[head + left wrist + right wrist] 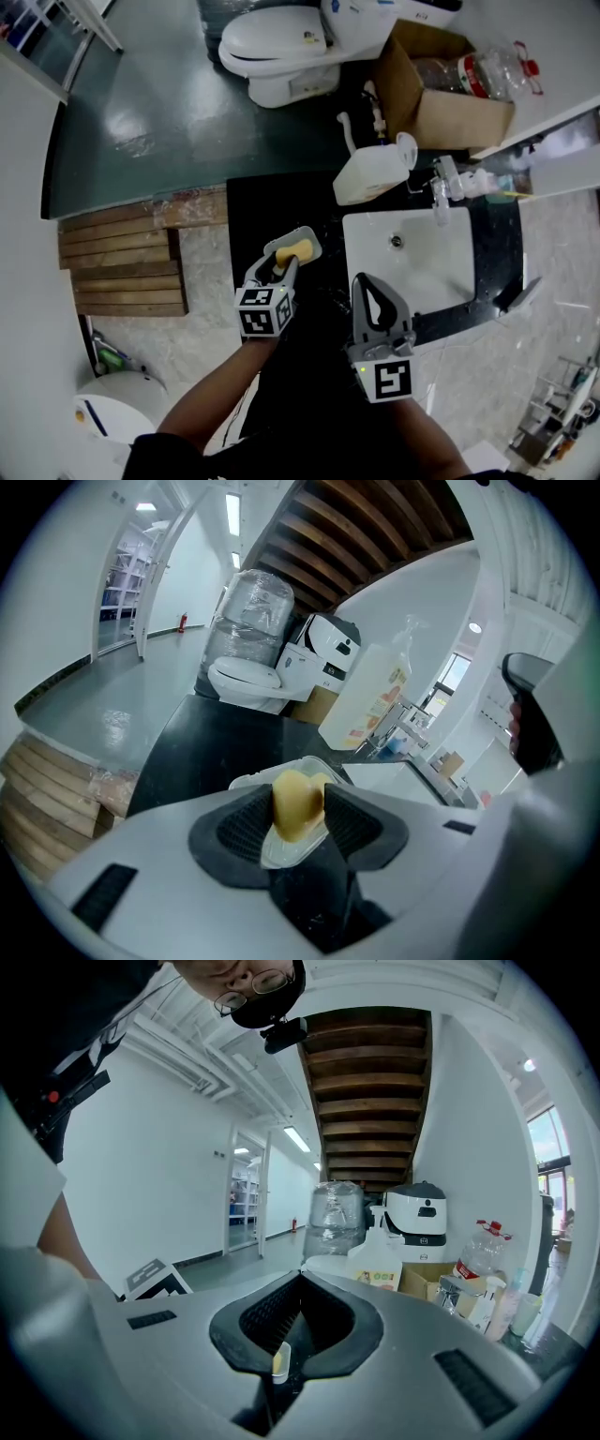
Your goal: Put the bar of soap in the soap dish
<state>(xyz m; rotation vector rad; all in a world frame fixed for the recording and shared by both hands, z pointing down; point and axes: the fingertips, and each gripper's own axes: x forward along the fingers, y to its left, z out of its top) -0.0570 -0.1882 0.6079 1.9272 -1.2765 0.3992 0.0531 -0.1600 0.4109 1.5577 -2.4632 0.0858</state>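
Right now the left gripper (279, 267) has its 2 jaws set wide, with the pads pressed against both sides of the bar of soap (298, 804). The yellow bar stands on edge between them, and its lower end is down inside the soap dish (306, 233). The pale, shallow dish sits on the black surface (246, 202), near the left side of the white sink (412, 258) but not touching it. The person's left forearm reaches in from below, and the marker cube faces up just behind the jaws.

To the right, well apart from the dish, the right gripper (366, 281) hangs over the near left corner of the sink. Its jaws are drawn together so the tips meet, and it grips nothing. A small pale-yellow fleck sits low in the gap between its pads, too small to identify.

Further out, a chrome faucet (441, 195) stands at the far edge of the sink. A white jug (367, 176) with a handle sits on the surface beside the sink's far left corner. Behind those is an open cardboard box (448, 111), with a clear plastic bottle (480, 75) lying across its top. A white toilet (279, 45) stands on the dark green floor (150, 103). To the left of the surface, a stack of wooden planks (122, 267) lies on the floor.
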